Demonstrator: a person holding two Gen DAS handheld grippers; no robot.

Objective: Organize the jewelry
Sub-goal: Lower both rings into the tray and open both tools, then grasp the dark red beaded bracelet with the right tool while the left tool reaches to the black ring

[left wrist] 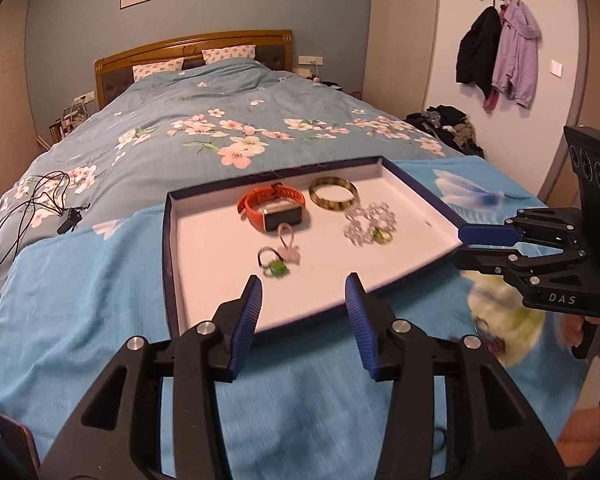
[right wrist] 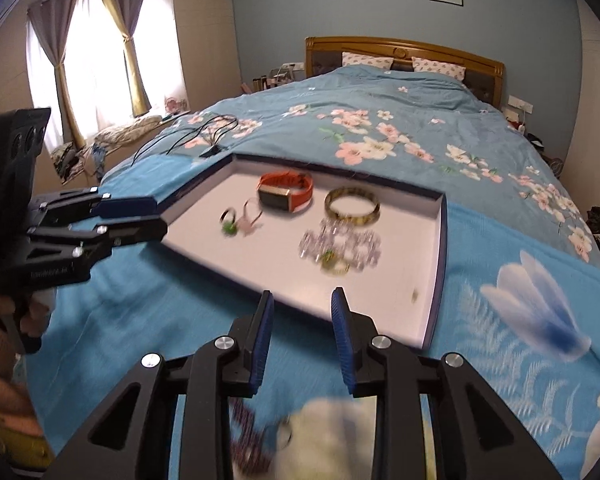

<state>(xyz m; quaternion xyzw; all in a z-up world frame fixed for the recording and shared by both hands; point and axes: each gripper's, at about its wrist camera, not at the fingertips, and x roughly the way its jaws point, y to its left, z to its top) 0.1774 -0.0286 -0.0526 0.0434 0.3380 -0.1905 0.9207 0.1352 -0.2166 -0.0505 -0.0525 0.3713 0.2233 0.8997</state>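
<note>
Fingers of the left gripper and the right gripper are standing apart, gripping nothing, over the near rim of the shallow tray lying on the blue cloth. Inside are sitting an orange watch, bangle, bead bracelet and small rings; something pale and blurred is lying outside, apparently still unsorted. Low walls are leaving free room above

The near half of the white tray lies bare, so a gripper could drop in over its low front rim. Farther back the orange watch, bangle and bead bracelet crowd together. A blurred pale object, perhaps plush, sits on the blue cloth before the tray.
</note>
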